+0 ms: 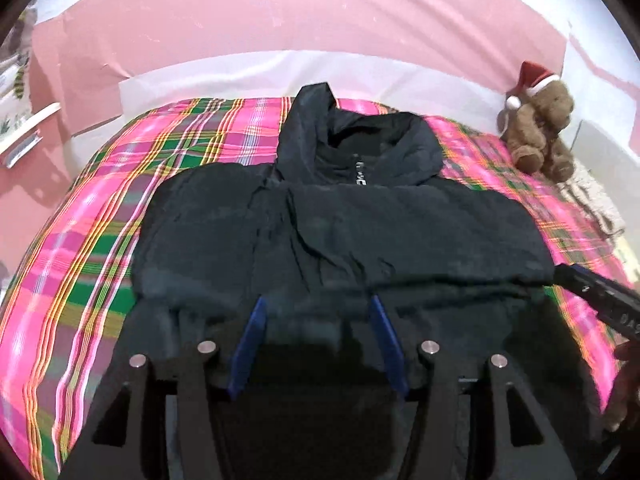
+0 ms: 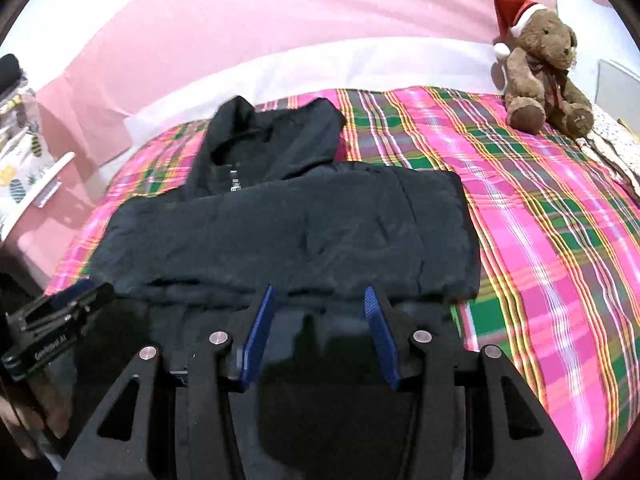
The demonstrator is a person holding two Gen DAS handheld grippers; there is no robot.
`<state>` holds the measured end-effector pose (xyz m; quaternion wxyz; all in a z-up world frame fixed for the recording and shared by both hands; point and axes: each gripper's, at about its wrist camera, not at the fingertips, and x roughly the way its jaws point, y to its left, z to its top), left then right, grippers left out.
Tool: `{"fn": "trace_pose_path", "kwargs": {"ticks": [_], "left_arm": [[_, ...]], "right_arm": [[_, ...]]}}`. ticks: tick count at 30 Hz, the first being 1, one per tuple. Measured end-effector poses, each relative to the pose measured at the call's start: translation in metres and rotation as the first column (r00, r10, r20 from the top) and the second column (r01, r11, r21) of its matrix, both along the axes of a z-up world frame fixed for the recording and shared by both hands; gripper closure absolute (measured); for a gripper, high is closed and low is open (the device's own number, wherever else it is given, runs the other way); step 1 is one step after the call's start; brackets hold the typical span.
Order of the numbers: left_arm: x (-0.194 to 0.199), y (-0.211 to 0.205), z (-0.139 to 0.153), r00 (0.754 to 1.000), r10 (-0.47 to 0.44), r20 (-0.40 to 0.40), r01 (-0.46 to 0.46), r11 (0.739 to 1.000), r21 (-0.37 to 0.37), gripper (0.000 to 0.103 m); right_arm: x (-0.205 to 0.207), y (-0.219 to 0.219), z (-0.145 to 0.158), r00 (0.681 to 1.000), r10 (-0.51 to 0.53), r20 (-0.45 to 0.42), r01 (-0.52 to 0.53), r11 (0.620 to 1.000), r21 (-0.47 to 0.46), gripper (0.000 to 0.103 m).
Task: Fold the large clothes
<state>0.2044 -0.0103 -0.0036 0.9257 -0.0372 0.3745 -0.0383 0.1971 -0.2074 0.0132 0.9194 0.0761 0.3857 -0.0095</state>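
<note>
You are holding both grippers over the near edge of the jacket [image 1: 344, 232], one in each hand, both pointing down and forward across the bed [image 1: 100, 216].

The jacket is lying flat on the plaid bed cover, its hood [image 2: 272, 136] pointing toward the far pink wall [image 1: 280, 12]. A folded layer is lying across the body, forming a broad dark band from side to side, and its near edge is sitting just ahead of both sets of blue fingers. The zip pull [image 1: 360, 174] is showing at the collar.

The left gripper [image 1: 318, 312] is standing partly open, jaws well apart. Dark cloth is lying below and between the fingers [image 1: 256, 320], but the pads are not pressing on it.

The right gripper [image 2: 320, 304] is also standing partly open, with the jacket's near edge beneath the gap; nothing is clamped.

Each gripper is appearing at the edge of the other's view.

A teddy bear [image 2: 544, 76] in a red hat is sitting at the far right corner of the bed, well apart from the jacket.
</note>
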Motion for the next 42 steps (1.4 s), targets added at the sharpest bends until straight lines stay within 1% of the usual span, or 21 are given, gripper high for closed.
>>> {"fn": "trace_pose_path", "kwargs": {"ticks": [5, 10, 13, 18, 21, 22, 25, 30, 34, 37, 39, 42], "left_arm": [[-0.044, 0.003, 0.018, 0.999, -0.008, 0.034, 0.009, 1.000, -0.019, 0.046], [-0.067, 0.007, 0.032, 0.998, -0.010, 0.061, 0.011, 1.000, -0.015, 0.046], [-0.074, 0.010, 0.042, 0.997, -0.012, 0.082, 0.012, 1.000, -0.003, 0.046], [-0.075, 0.017, 0.058, 0.993, -0.011, 0.115, 0.010, 1.000, 0.010, 0.044], [-0.069, 0.022, 0.066, 0.991, -0.007, 0.130, 0.002, 0.999, 0.032, 0.043], [-0.066, 0.023, 0.069, 0.991, -0.005, 0.135, 0.000, 0.999, 0.041, 0.043], [-0.056, 0.028, 0.078, 0.989, -0.006, 0.148, -0.002, 0.999, 0.049, 0.043], [-0.029, 0.036, 0.089, 0.987, -0.009, 0.159, 0.002, 0.999, 0.047, 0.042], [0.006, 0.044, 0.096, 0.988, -0.015, 0.153, 0.009, 0.999, 0.045, 0.041], [0.037, 0.051, 0.098, 0.989, -0.029, 0.142, 0.027, 0.999, 0.019, 0.038], [0.057, 0.053, 0.097, 0.990, -0.032, 0.137, 0.031, 0.999, 0.015, 0.037], [0.092, 0.056, 0.093, 0.993, -0.049, 0.109, 0.051, 0.999, -0.013, 0.034]], "right_arm": [[-0.036, 0.019, 0.017, 0.999, 0.012, 0.050, -0.013, 1.000, 0.016, 0.055], [-0.052, 0.038, 0.028, 0.996, 0.041, 0.081, -0.044, 0.999, 0.027, 0.052], [-0.052, 0.048, 0.034, 0.993, 0.071, 0.093, -0.075, 0.997, 0.036, 0.050], [-0.038, 0.066, 0.045, 0.986, 0.134, 0.094, -0.135, 0.991, 0.001, 0.049], [-0.026, 0.075, 0.060, 0.980, 0.156, 0.125, -0.150, 0.987, -0.056, 0.049], [-0.020, 0.076, 0.066, 0.978, 0.160, 0.137, -0.152, 0.986, -0.070, 0.049], [-0.005, 0.073, 0.076, 0.978, 0.153, 0.141, -0.143, 0.987, -0.073, 0.049], [0.024, 0.063, 0.085, 0.982, 0.143, 0.124, -0.135, 0.988, -0.070, 0.049], [0.059, 0.052, 0.088, 0.985, 0.141, 0.096, -0.136, 0.989, -0.060, 0.049], [0.088, 0.042, 0.087, 0.988, 0.141, 0.065, -0.139, 0.990, -0.037, 0.048], [0.108, 0.038, 0.084, 0.988, 0.145, 0.045, -0.143, 0.989, -0.037, 0.048], [0.144, 0.027, 0.077, 0.990, 0.141, 0.012, -0.140, 0.990, -0.008, 0.048]]}}
